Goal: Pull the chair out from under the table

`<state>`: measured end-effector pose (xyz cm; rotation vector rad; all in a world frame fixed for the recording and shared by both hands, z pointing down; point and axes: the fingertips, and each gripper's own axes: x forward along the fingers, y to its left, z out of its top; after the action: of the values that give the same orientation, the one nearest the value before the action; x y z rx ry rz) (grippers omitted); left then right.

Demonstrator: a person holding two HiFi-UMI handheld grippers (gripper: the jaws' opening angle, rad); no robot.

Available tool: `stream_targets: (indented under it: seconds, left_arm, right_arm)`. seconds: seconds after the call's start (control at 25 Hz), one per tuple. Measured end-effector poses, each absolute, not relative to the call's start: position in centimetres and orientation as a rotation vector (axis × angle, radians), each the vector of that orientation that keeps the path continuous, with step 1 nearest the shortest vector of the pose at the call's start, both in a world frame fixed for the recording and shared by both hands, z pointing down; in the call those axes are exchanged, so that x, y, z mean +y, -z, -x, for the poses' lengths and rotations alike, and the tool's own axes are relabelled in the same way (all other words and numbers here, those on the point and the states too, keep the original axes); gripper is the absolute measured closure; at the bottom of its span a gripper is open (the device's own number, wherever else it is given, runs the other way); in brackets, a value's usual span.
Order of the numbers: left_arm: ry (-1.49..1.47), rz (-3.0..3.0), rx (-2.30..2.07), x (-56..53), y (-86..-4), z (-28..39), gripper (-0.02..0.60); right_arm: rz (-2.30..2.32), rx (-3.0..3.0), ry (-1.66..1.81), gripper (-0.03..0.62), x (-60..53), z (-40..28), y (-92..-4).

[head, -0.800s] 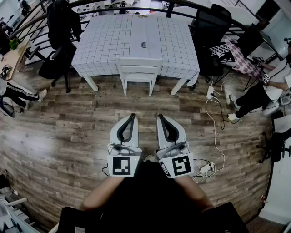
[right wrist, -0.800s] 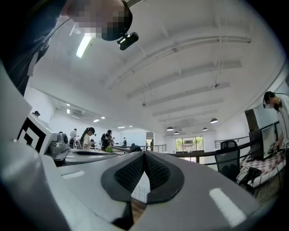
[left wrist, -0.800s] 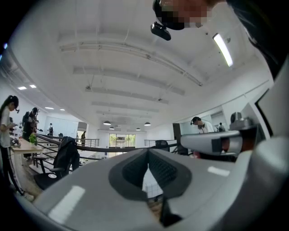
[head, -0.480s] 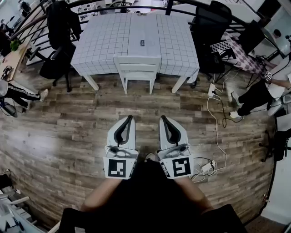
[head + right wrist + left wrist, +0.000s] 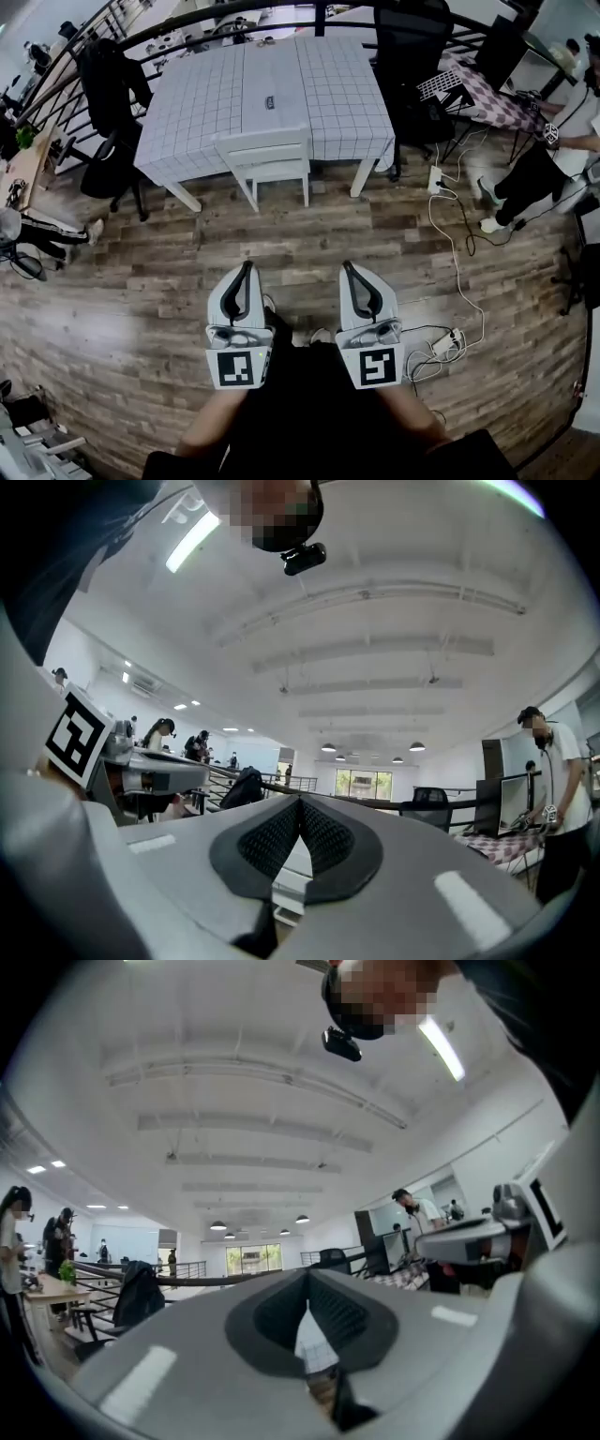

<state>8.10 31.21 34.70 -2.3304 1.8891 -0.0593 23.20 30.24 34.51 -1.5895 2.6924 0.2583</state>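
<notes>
A white chair (image 5: 267, 159) stands pushed in at the near side of a table (image 5: 192, 103) covered with a white checked cloth, at the top of the head view. My left gripper (image 5: 248, 265) and right gripper (image 5: 348, 265) are held side by side over the wood floor, well short of the chair, both shut and empty. Seen from the left gripper view, the left gripper (image 5: 307, 1283) has its jaws together, with a sliver of the table between them. The right gripper (image 5: 300, 803) looks the same in its own view.
Black office chairs (image 5: 108, 89) stand left and right of the table, with a curved black railing (image 5: 169, 23) behind. A white cable and power strip (image 5: 446, 342) lie on the floor at the right. People (image 5: 530, 173) stand at both sides.
Both grippers have drawn back toward my body and spread slightly apart. The view has shifted, so the table and chair sit a little more to the left and tilted.
</notes>
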Motion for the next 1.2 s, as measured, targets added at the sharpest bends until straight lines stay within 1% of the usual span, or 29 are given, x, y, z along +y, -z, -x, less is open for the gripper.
stream_targets:
  seconds: [0.12,0.2,0.4,0.56,0.64,0.72,0.96,1.08,1.2]
  left_arm:
    - [0.045,2.341,1.852,32.2,-31.4,-10.6,0.572]
    - [0.032,2.379,1.846,32.3,-30.5,-10.4,0.572]
    - [-0.028,2.425,1.839,27.4,-33.9,-8.1,0.572]
    - [-0.016,2.439,1.841,24.7,-34.0,-6.7,0.572]
    - [0.011,2.452,1.840,22.9,-34.9,-6.0,0.572]
    - [0.017,2.475,1.861,20.0,-36.1,-4.5,0.572]
    - [0.080,2.446,1.880,12.2,-37.3,1.7,0.572]
    - [0.125,2.487,1.811,7.8,-35.8,2.7,0.572]
    - [0.135,2.530,1.751,3.5,-37.2,3.8,0.574]
  right_arm:
    - [1.539,2.689,-0.216,0.599,31.8,-24.2,-31.5]
    - [1.571,2.659,-0.136,0.599,32.3,-23.9,-30.6]
    - [1.618,2.635,-0.129,0.599,28.1,-22.6,-33.3]
    - [1.594,2.614,0.100,0.599,25.0,-21.8,-33.5]
    - [1.609,2.613,0.137,0.599,23.0,-21.2,-34.1]
    - [1.626,2.613,0.137,0.599,19.9,-19.7,-34.9]
    - [1.610,2.672,0.154,0.599,11.2,-12.5,-35.7]
    - [1.632,2.671,0.121,0.599,6.9,-10.5,-34.2]
    - [1.664,2.660,0.101,0.599,2.5,-9.2,-35.4]
